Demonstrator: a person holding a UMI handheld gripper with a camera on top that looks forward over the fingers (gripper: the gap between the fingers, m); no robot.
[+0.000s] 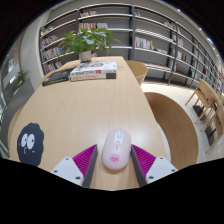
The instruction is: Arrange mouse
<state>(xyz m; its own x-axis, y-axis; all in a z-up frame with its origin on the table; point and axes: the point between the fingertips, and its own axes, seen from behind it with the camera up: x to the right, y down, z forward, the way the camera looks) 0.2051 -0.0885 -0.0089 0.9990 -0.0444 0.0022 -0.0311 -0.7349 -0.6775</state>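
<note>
Gripper view, only one to go by. Holding a mouse (116, 149), white with a pinkish tint, right between the fingers of the gripper (116, 162). Pink pads (143, 157) sitting at both flanks of the mouse, looks like touching on each side, so calling it clamped on the mouse. Mouse near the close edge of the table (90, 110), can't tell if resting on the wood or lifted a hair.

For doing this bit well, just a guess: keep the squeeze light since that shell is smooth and rounded, likely to squirt forward if pinched hard. Set it down flat, nose pointing away, square to the table edge. Maybe beside the dark pad (31, 142) sitting left of the mouse, the round black thing with cartoon eyes, looks like a mousepad but not sure. Open up only once fully resting.

Surface: light wood, oval-ish, mostly bare around the mouse. Far beyond the mouse, a stack of books (92, 71), a darker book (56, 77) left of those, and a potted plant (85, 41) behind. Chair (137, 69) beyond the table, another table (212, 95) off to the right of the mouse. Bookshelves (120, 28) lining the back wall, library kind of room.
</note>
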